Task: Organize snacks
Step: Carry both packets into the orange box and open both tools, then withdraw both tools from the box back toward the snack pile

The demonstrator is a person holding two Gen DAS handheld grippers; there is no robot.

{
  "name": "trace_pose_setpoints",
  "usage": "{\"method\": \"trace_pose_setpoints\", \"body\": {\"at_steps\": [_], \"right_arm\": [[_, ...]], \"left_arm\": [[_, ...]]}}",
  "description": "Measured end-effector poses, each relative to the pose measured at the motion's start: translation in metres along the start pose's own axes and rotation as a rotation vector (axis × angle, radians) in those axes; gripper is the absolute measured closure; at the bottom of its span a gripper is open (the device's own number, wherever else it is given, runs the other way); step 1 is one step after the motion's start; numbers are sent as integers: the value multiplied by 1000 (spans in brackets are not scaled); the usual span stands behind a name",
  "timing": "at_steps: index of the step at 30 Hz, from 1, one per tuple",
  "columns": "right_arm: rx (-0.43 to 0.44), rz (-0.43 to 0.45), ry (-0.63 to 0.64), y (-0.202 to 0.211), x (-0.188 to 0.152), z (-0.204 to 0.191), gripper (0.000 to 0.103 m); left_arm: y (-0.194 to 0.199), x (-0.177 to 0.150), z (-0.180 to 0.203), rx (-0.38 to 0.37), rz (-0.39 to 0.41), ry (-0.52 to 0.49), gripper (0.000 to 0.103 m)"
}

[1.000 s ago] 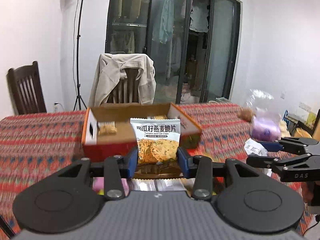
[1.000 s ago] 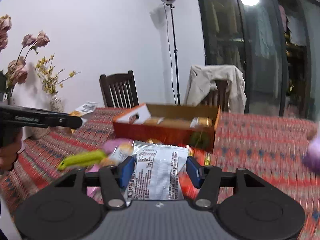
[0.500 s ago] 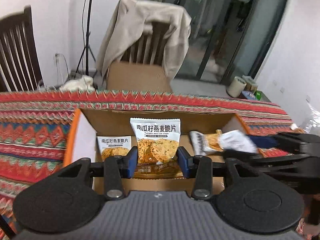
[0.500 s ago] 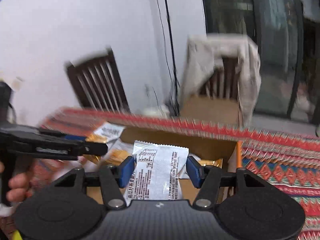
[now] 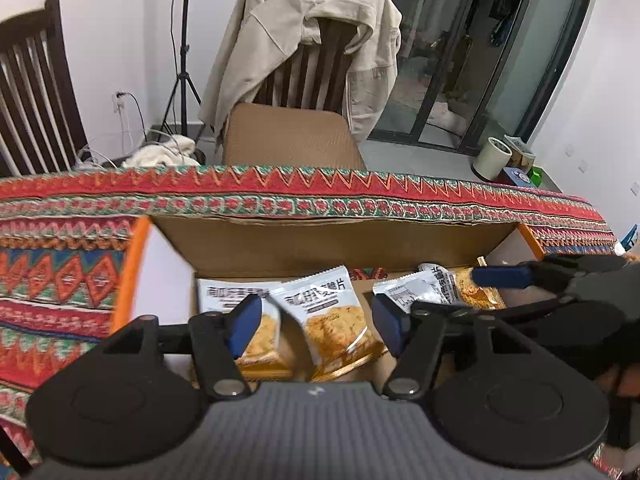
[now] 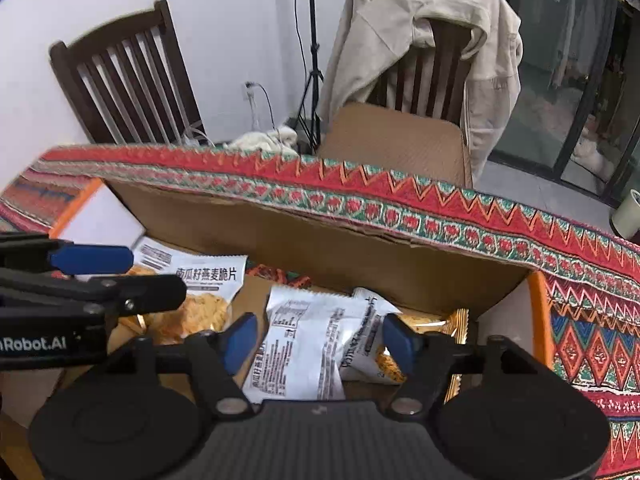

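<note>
Both tools hang over the open cardboard box (image 5: 320,240) on the patterned tablecloth (image 5: 60,280), each letting a snack packet go.

On the left, the left gripper (image 5: 316,324) has its jaws opening; the orange-and-white crisp packet (image 5: 332,320) stands tilted between the pads, neither of which presses on it. Beside it lies 1 more packet of the same kind (image 5: 236,296). To finish well, I judge the jaws should spread fully before the hand lifts straight up, so no pad drags the packet out.

On the right, the right gripper (image 6: 316,340) is opening too; the white packet (image 6: 300,344), back side up, lies loose between the pads, overlapping another packet (image 6: 372,344) at the box's right end. The same clean lift suits it.

Hard to read: the box's near wall is hidden behind both gripper bodies, the lower ends of the packets are cut off, and how many packets lie underneath cannot be told.
</note>
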State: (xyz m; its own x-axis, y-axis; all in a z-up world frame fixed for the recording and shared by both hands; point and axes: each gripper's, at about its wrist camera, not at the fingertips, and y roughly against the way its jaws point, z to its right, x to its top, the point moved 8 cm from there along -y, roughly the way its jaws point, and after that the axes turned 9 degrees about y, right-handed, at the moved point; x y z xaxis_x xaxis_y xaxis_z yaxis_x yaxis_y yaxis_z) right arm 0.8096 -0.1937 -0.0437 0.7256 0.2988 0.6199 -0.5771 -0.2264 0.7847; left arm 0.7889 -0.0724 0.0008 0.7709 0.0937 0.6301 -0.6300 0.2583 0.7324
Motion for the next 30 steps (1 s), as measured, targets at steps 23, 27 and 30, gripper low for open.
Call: {"method": "trace_pose_setpoints", "body": {"at_steps": [23,27,30], "right_arm": [[-17,324,1,333,-108,-17,1],[23,424,-7,378,-159,-32,0],[-2,472,14,399,-204,-46,0]], "left_arm": [[330,-136,27,-46,249,-184,0],[372,-191,16,-57,342,-175,0],[392,-237,3,-20,416,-156,0]]}}
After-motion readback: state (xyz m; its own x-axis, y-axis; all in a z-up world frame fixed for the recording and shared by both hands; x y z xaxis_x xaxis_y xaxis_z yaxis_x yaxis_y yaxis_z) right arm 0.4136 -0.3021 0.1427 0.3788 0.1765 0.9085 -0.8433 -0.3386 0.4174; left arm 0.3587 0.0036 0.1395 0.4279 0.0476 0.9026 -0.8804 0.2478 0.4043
